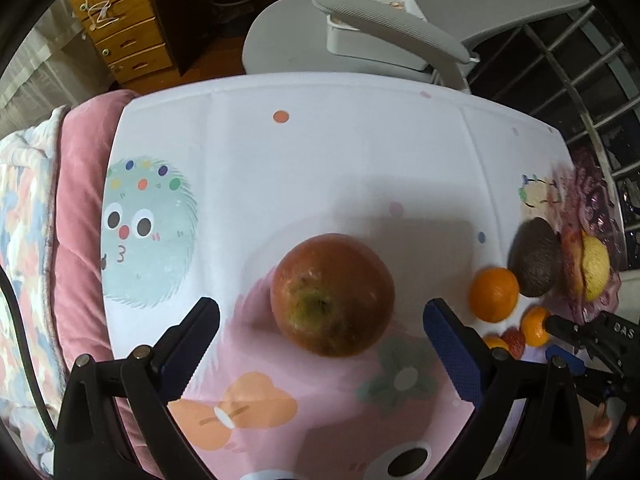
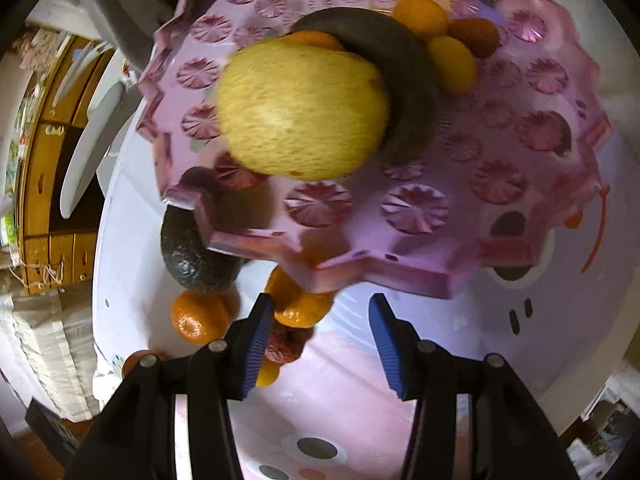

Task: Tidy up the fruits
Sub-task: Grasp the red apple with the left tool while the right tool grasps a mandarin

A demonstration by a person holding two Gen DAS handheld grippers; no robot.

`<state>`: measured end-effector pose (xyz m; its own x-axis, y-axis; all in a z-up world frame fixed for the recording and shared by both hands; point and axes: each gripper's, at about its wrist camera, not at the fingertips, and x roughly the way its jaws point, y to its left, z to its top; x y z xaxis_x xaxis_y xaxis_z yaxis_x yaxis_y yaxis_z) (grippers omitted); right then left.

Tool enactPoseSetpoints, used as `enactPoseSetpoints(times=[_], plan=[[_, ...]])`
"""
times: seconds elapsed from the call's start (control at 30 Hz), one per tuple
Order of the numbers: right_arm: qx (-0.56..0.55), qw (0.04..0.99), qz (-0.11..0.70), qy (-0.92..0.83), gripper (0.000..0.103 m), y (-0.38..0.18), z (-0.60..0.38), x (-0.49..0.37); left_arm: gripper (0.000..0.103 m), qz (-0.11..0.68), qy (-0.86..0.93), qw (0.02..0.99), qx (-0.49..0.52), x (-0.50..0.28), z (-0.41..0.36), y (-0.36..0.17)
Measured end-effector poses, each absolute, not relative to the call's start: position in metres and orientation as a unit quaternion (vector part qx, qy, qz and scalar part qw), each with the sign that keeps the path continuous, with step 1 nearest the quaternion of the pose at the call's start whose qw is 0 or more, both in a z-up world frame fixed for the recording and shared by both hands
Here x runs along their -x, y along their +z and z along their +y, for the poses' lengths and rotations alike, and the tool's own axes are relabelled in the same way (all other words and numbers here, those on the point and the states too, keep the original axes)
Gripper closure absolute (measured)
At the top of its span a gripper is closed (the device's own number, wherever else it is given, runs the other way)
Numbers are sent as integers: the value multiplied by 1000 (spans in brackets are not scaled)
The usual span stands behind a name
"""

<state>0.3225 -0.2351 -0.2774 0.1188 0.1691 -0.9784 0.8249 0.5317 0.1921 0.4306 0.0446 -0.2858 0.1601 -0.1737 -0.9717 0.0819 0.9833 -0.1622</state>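
A red-green apple (image 1: 332, 294) lies on the cartoon-print tablecloth (image 1: 320, 160). My left gripper (image 1: 322, 305) hangs over it, open, with a finger on each side and neither touching. On the right sit an orange (image 1: 494, 294), a smaller orange (image 1: 536, 326) and an avocado (image 1: 534, 258), with my right gripper (image 1: 560, 342) beside them. In the right wrist view a pink tray (image 2: 400, 208) holds a yellow fruit (image 2: 302, 110), a dark avocado (image 2: 404, 80) and small oranges (image 2: 420, 16). My right gripper (image 2: 320, 308) is open above the cloth, and an orange (image 2: 300, 304) lies by its left fingertip.
Beside the tray lie another avocado (image 2: 196, 256), an orange (image 2: 196, 318) and a small red fruit (image 2: 284, 346). A grey chair (image 1: 380, 28) stands behind the table. Wooden drawers (image 1: 120, 32) are at the back left, and a pink quilt (image 1: 80, 200) lies along the left edge.
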Motion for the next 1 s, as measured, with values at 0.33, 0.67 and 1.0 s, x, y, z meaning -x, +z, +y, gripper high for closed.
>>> enactPoseSetpoints(times=[0.33,0.67,1.0], plan=[[-402,620,625,-250,53,-291,-229,-331,11,646,-83,757,54,-438,53,-302],[-402,625,624,-242,62,-290,-232,-330,36,648,-106,750,76,-438,45,-303],[-415,620,625,-229,62,-289,-233,-309,36,651,-91,749,82,-425,51,-299]])
